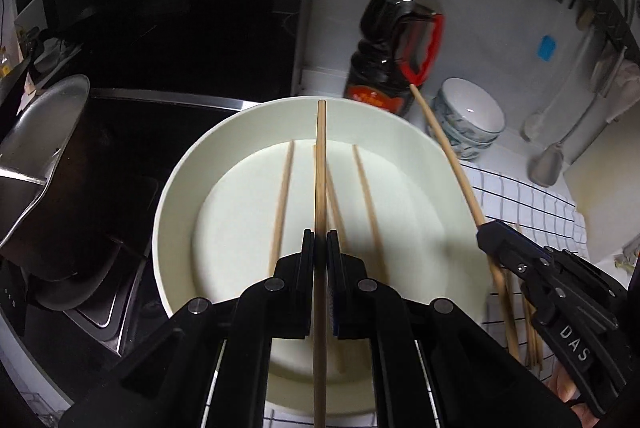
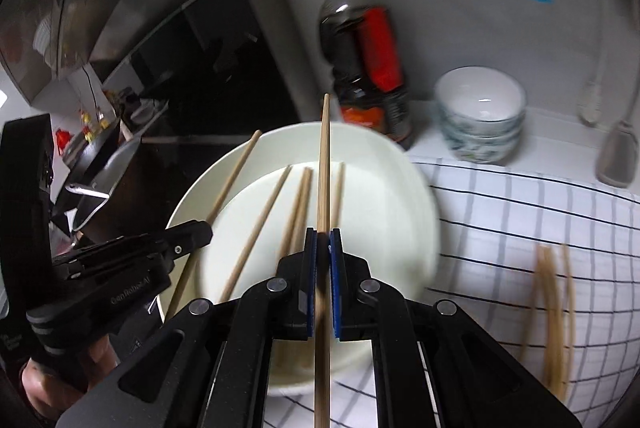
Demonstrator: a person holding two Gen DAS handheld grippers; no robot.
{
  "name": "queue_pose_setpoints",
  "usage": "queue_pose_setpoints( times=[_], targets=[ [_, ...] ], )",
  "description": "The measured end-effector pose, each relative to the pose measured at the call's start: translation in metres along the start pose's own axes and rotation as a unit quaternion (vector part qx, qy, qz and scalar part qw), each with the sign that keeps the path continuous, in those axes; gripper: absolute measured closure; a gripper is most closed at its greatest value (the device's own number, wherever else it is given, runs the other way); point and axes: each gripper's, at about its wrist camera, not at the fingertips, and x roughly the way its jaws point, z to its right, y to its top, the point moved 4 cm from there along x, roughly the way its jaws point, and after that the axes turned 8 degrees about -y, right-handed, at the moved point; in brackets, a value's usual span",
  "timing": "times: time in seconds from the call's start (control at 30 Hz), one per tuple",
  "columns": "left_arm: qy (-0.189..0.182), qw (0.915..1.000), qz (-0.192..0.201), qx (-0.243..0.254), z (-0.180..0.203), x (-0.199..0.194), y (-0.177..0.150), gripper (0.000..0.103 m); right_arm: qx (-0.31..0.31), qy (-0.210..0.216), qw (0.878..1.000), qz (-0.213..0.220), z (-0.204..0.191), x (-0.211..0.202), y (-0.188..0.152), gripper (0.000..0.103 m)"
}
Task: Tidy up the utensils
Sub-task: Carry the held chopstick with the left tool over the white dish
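- Two black grippers, left gripper and right gripper; each has its fingers clamped on one thin wooden chopstick, centre frame, above the round white plate;
- Chopsticks look light, stiff, slippery; hold mid-shaft.

Both wrist views look steeply down along their fingers, close above the white plate; each shares the plate, dark bottle and stacked bowls.

left black gripper: closed tight on one long wooden chopstick | round white plate: three more wooden sticks lie in it | right black gripper: near right, pinching another wooden stick | dark sauce bottle with red cap: far behind plate
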Motion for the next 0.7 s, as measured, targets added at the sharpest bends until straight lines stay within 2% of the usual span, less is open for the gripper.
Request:
queue_pose_setpoints(
  times=[0.13,0.37,0.63,0.67,0.7],
  targets=[
    [0.0,0.9998,-0.016,-0.008,-0.015,0.019,0.003,0.096,-0.002,0.001,0.999,-0.033,-0.02,0.031,0.002,0.097],
    [0.0,0.9993,-0.037,-0.003,-0.025,0.043,0.005,0.096,0.018,-0.01,0.996,-0.084,-0.022,0.069,0.001,0.097],
    [0.011,0.9985,-0.054,-0.004,-0.035,0.055,0.003,0.095,0.022,-0.024,0.995,-0.093,-0.014,0.079,-0.001,0.097],
    [0.012,0.9984,-0.055,-0.009,-0.037,0.055,0.003,0.092,0.021,-0.028,0.995,-0.093,-0.014,0.079,-0.001,0.097],
    [0.012,0.9984,-0.055,-0.012,-0.038,0.054,0.003,0.084,0.022,-0.029,0.995,-0.093,-0.013,0.079,-0.002,0.096]
  ],
)
